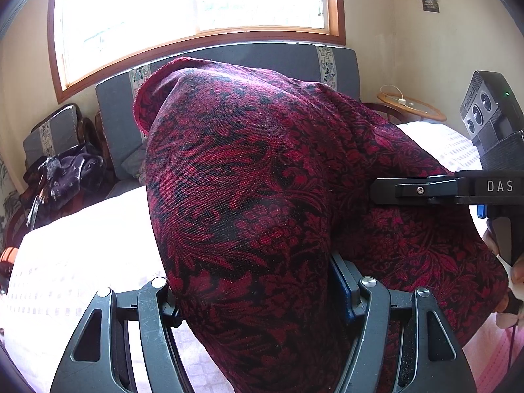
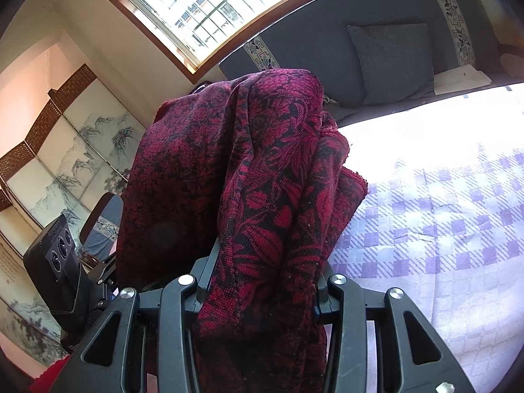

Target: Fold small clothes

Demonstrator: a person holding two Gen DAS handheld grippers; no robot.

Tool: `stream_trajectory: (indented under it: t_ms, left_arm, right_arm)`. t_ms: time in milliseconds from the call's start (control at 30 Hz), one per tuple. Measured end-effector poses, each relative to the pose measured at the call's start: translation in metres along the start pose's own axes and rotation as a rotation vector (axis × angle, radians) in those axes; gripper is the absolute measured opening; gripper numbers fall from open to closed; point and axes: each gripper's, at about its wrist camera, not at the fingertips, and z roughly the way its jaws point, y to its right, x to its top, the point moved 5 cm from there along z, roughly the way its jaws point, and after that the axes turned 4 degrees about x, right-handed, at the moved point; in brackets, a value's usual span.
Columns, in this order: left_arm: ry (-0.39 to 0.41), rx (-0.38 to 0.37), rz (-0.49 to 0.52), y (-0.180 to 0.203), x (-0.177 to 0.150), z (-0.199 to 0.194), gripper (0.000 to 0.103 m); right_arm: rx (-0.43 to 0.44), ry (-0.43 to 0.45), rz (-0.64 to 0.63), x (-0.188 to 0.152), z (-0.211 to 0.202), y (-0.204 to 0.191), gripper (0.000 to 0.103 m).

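- Between the fingers of my left claw sits a thick bunch of the red cloth, gripped with the jaws standing fairly wide around it.
- The cloth, dark red with a black leaf pattern, rises out of that claw and bulges up in front of the camera, hiding most of the bed behind it.
- My right claw is closed on a narrower gathered fold of the same cloth; the fabric drapes over and down between its fingers.
- In the left view, the right claw comes in from the right edge, its black finger lying against the cloth, with a hand partly showing below it.
- In the right view, the left claw's camera housing shows at the lower left, just beside the cloth.
- The cloth hangs above the bed, whose checked purple-and-white sheet lies bare to the right.
- Behind the bed are a grey headboard with a cushion, and a window.
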Motion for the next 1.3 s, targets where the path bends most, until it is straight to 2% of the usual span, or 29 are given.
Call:
stream_trajectory:
  t_ms: [467, 867, 1067, 1200, 1300]
  left_arm:
    - [-0.016, -0.022, -0.051, -0.009, -0.015, 0.014, 0.072]
    - [-0.023, 0.003, -0.050, -0.008, -0.014, 0.015, 0.080]
    - [-0.020, 0.031, -0.056, -0.010, -0.015, 0.015, 0.087]
    - [-0.015, 0.076, -0.056, -0.011, -0.015, 0.014, 0.094]
    - [-0.009, 0.100, -0.058, -0.013, -0.016, 0.012, 0.098]
  right_arm:
    - [-0.047, -0.040, -0.017, 0.001, 0.022, 0.004, 0.038]
    - [-0.075, -0.032, -0.026, -0.003, 0.028, 0.006, 0.042]
    - [-0.134, -0.013, -0.069, -0.008, 0.030, -0.002, 0.051]
    - [-0.163, 0.001, -0.072, -0.010, 0.031, -0.003, 0.063]
    - [-0.183, 0.003, -0.062, -0.011, 0.031, -0.002, 0.076]
